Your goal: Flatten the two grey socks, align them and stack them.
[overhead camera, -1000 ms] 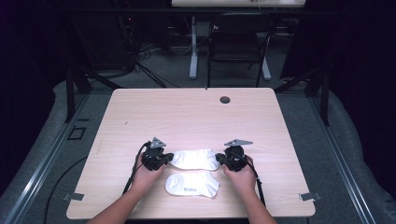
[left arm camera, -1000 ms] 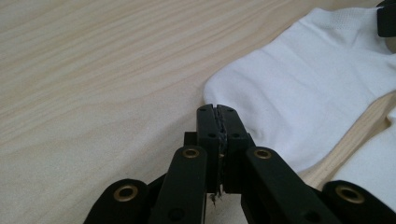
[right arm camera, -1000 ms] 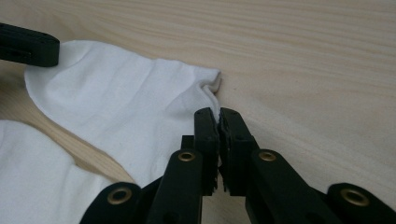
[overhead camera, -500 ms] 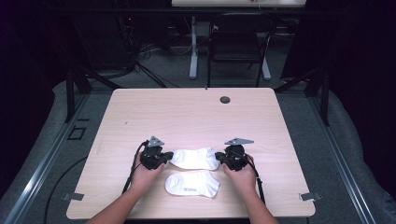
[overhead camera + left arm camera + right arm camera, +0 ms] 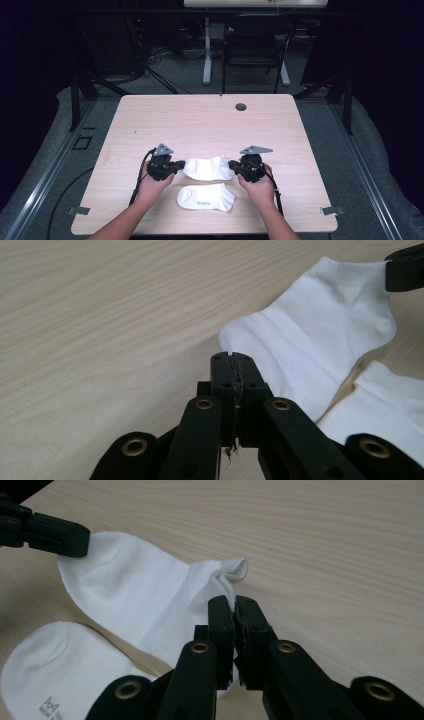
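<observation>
On worktop (image 5: 200,120), six o'clock edge: left gripper (image 5: 176,166) and right gripper (image 5: 235,167) jaws pinching far sock (image 5: 207,167) ends. Step: lifting it. Next: lay over near sock (image 5: 206,197), edges matched.

Light wooden table (image 5: 200,125), two white socks (image 5: 206,197), round grommet (image 5: 241,106)

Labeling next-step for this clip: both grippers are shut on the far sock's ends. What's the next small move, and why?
Probably lift the far sock slightly and carry it toward the person, over the near sock. The left gripper and right gripper each pinch one end of it, and the near sock lies flat just below on the table, so stacking the pair looks likely.
</observation>
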{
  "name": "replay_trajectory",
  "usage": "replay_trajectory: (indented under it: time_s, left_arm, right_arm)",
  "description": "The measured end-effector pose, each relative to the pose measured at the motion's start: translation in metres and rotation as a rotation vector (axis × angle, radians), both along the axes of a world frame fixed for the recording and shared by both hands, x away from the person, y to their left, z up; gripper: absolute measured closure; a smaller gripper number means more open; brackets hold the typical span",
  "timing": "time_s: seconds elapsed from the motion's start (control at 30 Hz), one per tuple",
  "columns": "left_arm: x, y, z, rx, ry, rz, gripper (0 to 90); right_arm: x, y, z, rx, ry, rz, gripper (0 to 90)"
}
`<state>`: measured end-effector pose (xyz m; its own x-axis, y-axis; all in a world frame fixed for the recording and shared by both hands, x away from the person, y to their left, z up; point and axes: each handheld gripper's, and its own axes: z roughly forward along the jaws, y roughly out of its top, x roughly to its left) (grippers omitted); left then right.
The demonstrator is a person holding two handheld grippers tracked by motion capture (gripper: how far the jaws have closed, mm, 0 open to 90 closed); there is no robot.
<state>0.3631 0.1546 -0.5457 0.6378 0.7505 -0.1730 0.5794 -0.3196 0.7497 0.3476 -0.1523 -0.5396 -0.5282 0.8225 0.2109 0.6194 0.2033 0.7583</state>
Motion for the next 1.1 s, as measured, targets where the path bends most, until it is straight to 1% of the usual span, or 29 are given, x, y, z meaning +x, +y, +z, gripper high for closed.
replay_trajectory:
  time_s: [0.1, 0.13, 0.27, 0.33, 0.47, 0.57, 0.6, 0.73, 0.8, 0.83, 0.93, 1.0, 1.1]
  left_arm:
    - [-0.005, 0.001, 0.004, 0.008, -0.012, -0.012, 89.3]
    - [-0.007, 0.002, 0.005, 0.008, -0.010, -0.018, 89.3]
    - [-0.015, 0.004, 0.009, 0.007, -0.026, -0.029, 89.3]
    - [-0.019, 0.005, 0.010, 0.010, -0.027, -0.036, 89.3]
    - [-0.028, 0.007, 0.010, 0.012, -0.028, -0.049, 89.3]
    - [-0.034, 0.010, 0.009, 0.004, -0.021, -0.055, 89.2]
    - [-0.036, 0.010, 0.009, 0.002, -0.018, -0.056, 89.2]
    - [-0.043, 0.012, 0.005, -0.004, -0.006, -0.056, 89.2]
    - [-0.046, 0.014, 0.005, -0.003, -0.006, -0.064, 89.2]
    - [-0.048, 0.014, 0.004, -0.006, -0.004, -0.066, 89.2]
    - [-0.053, 0.015, 0.004, -0.012, 0.004, -0.066, 89.2]
    - [-0.056, 0.017, 0.004, -0.017, 0.014, -0.064, 89.2]
    - [-0.061, 0.019, 0.004, -0.020, 0.016, -0.070, 89.2]
  right_arm:
    - [-0.005, -0.001, 0.005, 0.003, -0.005, 0.014, 86.4]
    - [-0.007, -0.001, 0.006, 0.004, -0.005, 0.020, 86.4]
    - [-0.017, -0.002, 0.010, 0.003, -0.007, 0.038, 86.4]
    - [-0.021, -0.002, 0.011, 0.008, -0.010, 0.041, 86.4]
    - [-0.030, -0.002, 0.013, 0.001, -0.006, 0.057, 86.4]
    - [-0.037, -0.002, 0.013, 0.011, -0.011, 0.065, 86.4]
    - [-0.039, -0.002, 0.014, 0.010, -0.007, 0.074, 86.4]
    - [-0.048, -0.001, 0.013, 0.009, -0.014, 0.090, 86.4]
    - [-0.053, 0.000, 0.012, 0.015, -0.015, 0.091, 86.4]
    - [-0.055, -0.001, 0.012, 0.010, -0.012, 0.098, 86.4]
    - [-0.061, -0.002, 0.012, 0.012, -0.004, 0.099, 86.4]
    - [-0.064, -0.002, 0.012, 0.017, -0.009, 0.098, 86.4]
    - [-0.069, -0.003, 0.014, 0.018, -0.012, 0.103, 86.3]
